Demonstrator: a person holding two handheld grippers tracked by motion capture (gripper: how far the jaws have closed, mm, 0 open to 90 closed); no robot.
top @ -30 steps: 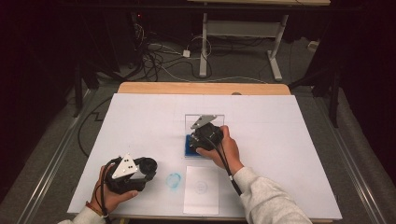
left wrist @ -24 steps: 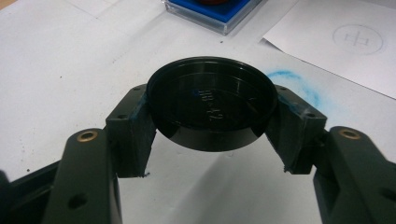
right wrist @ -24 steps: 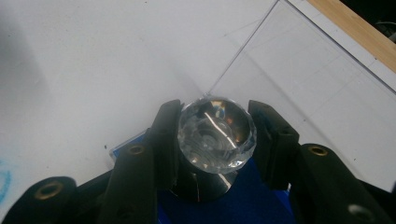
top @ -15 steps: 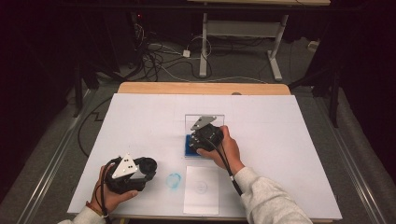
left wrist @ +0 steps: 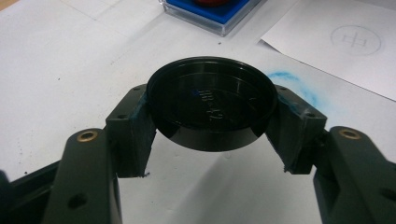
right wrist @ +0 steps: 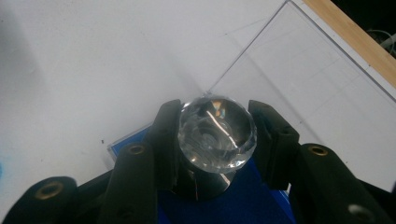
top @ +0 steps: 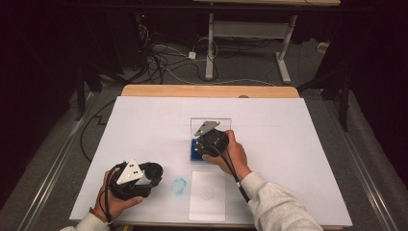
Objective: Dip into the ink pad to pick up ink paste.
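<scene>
My left gripper [left wrist: 211, 122] is shut on a black round cap [left wrist: 210, 95], pinched at its two sides and held just above the white sheet. In the high view this gripper [top: 153, 172] is near the table's front left. My right gripper [right wrist: 217, 140] is shut on a stamp-like piece with a faceted crystal knob [right wrist: 217, 133]. The piece's dark body stands over a blue pad [right wrist: 233, 207] in a clear case. From above, the right gripper [top: 206, 144] sits over that blue pad [top: 194, 150] at mid table.
The case's clear lid [top: 211, 122] lies flat just beyond the pad. A white paper [top: 208, 195] with a circle mark lies near the front edge, with a blue smudge [top: 179, 186] to its left. The wooden table edge [top: 207, 91] runs along the far side.
</scene>
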